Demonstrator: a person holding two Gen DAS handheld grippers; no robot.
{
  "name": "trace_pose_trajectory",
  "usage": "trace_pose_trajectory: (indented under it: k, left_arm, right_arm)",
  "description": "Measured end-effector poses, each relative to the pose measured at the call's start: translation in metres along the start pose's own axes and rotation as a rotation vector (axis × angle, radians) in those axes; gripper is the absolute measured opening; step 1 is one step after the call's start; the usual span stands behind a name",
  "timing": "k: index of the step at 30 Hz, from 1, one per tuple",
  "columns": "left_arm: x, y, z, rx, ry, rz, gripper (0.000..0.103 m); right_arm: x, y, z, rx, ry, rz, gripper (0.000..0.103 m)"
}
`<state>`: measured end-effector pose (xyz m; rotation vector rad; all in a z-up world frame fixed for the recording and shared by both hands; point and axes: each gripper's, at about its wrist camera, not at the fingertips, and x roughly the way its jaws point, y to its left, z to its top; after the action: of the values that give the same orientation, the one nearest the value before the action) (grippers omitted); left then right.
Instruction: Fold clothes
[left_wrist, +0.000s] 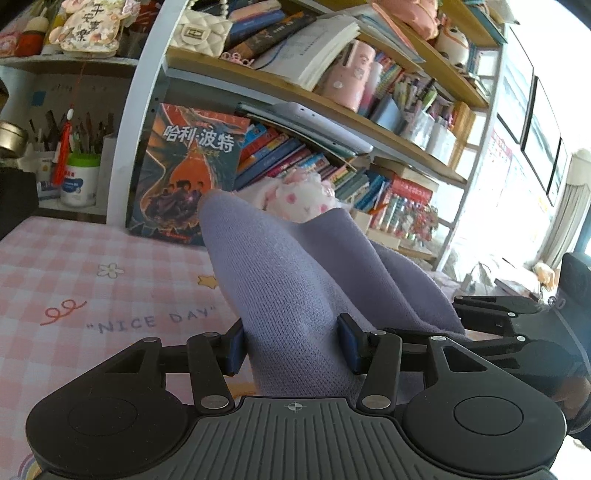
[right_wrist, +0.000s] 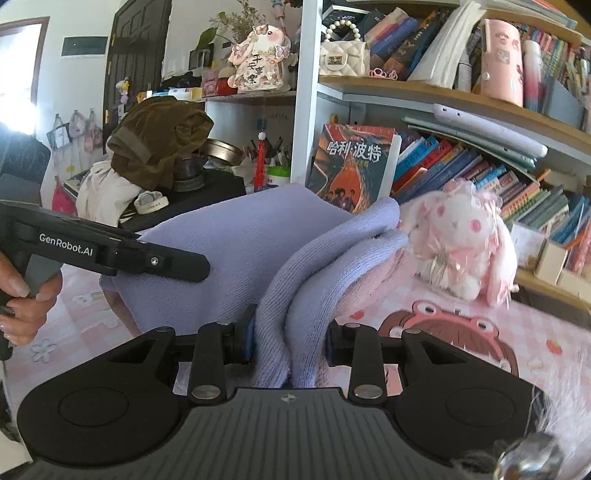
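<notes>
A lilac knit garment (left_wrist: 291, 280) is held up off the pink checked table (left_wrist: 92, 280). My left gripper (left_wrist: 293, 345) is shut on a bunched fold of it. In the right wrist view the same garment (right_wrist: 236, 251) drapes in thick folds, and my right gripper (right_wrist: 290, 341) is shut on its folded edge. The left gripper's body (right_wrist: 110, 251) shows at the left of the right wrist view, lying against the cloth. The right gripper's body (left_wrist: 517, 332) shows at the right of the left wrist view.
A pink and white plush rabbit (right_wrist: 461, 240) sits on the table behind the garment. A Harry Potter book (left_wrist: 184, 173) leans on the bookshelf (left_wrist: 332, 107) at the back. A brown garment pile (right_wrist: 159, 144) lies at the far left.
</notes>
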<state>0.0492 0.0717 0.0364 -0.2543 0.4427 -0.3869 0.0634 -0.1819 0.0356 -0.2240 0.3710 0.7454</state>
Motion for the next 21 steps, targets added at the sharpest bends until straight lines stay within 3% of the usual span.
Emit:
trace_pose_trajectory:
  k: [21]
  left_arm:
    - [0.097, 0.055, 0.030, -0.082, 0.007, 0.076, 0.049]
  right_arm:
    - [0.105, -0.050, 0.019, -0.116, 0.007, -0.059, 0.030]
